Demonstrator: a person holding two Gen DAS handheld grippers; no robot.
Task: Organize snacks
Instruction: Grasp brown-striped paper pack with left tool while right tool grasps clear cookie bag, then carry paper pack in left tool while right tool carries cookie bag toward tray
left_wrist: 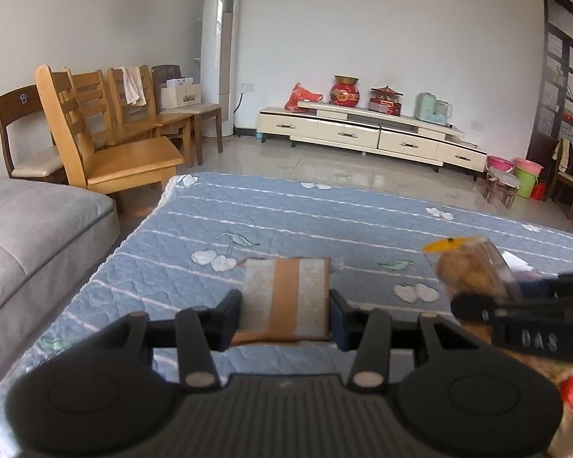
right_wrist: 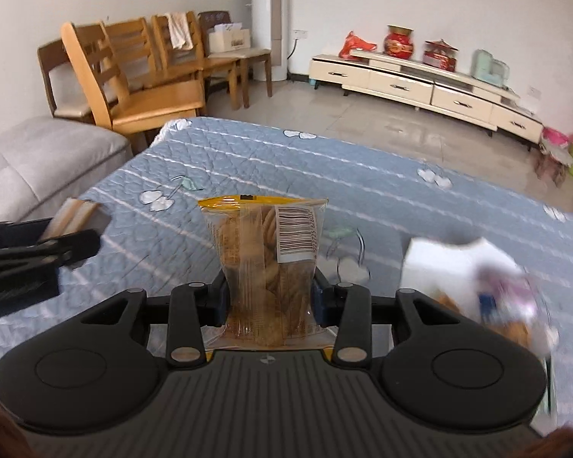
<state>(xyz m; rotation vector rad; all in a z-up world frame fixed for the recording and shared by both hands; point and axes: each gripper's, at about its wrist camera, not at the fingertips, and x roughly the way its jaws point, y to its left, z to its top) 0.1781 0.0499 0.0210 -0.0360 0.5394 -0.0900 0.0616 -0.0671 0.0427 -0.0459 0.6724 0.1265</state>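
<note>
Mid-task, by the look of it: the left gripper (left_wrist: 285,315) clamps a taped cardboard box flap (left_wrist: 286,297), while the right gripper (right_wrist: 271,297) pinches a clear biscuit packet (right_wrist: 265,252) upright, just right of the flap. More snack packets (right_wrist: 489,297) wait right of it on the quilted tabletop (left_wrist: 324,221).

Open quilt (right_wrist: 248,160) beyond both snacks

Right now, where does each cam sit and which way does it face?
Left wrist: on the left gripper, facing along its fingers over the blue quilted cover; fingers shut on a grey-and-tan flat box; right gripper enters at right.
Right wrist: on the right gripper, same heading; fingers shut on a clear yellow-topped biscuit packet; left gripper at left.
Shared: cover, wooden chairs, cream cabinet.
</note>
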